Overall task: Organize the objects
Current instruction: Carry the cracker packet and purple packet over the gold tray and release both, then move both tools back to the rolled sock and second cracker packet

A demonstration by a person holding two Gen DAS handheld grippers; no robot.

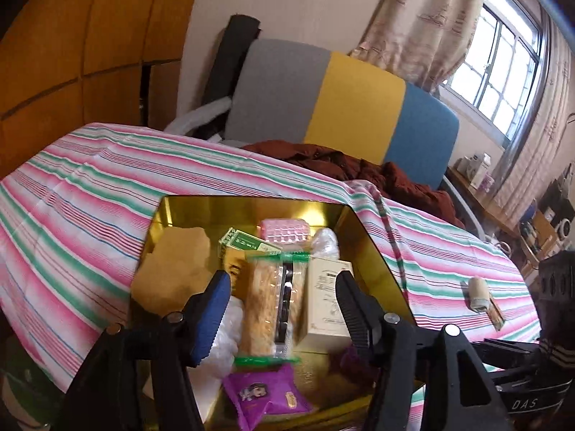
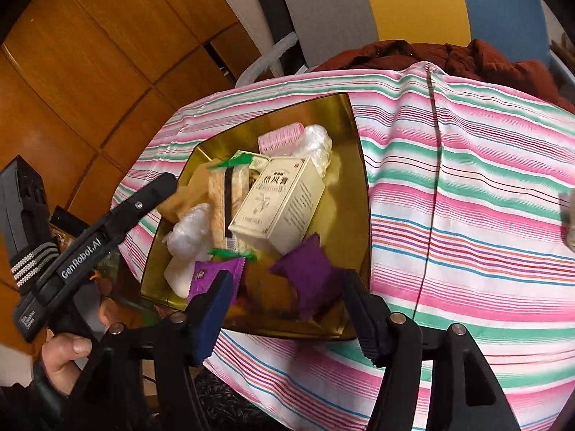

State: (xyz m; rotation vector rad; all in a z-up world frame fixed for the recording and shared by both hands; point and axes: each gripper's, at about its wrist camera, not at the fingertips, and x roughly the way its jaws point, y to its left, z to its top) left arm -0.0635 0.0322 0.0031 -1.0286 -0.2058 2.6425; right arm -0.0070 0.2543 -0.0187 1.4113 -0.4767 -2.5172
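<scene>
A gold tray (image 1: 363, 226) sits on the striped tablecloth and holds several items. Among them are a cream box (image 1: 325, 298), a zip bag with a green seal (image 1: 269, 305), a pink piece (image 1: 285, 231), a green box (image 1: 248, 242) and a purple packet (image 1: 266, 391). My left gripper (image 1: 284, 309) hovers open over the tray's near half, with the zip bag below the gap. My right gripper (image 2: 287, 309) is open at the tray's (image 2: 359, 165) near rim, above a purple pouch (image 2: 309, 273). The cream box (image 2: 280, 201) lies tilted on the other items.
A small tan roll (image 1: 479, 294) lies on the striped cloth (image 1: 90, 194) to the right of the tray. Behind the table are a grey, yellow and blue chair back (image 1: 345, 100) and a dark red garment (image 1: 359, 168). A hand (image 2: 68, 355) holds the left tool.
</scene>
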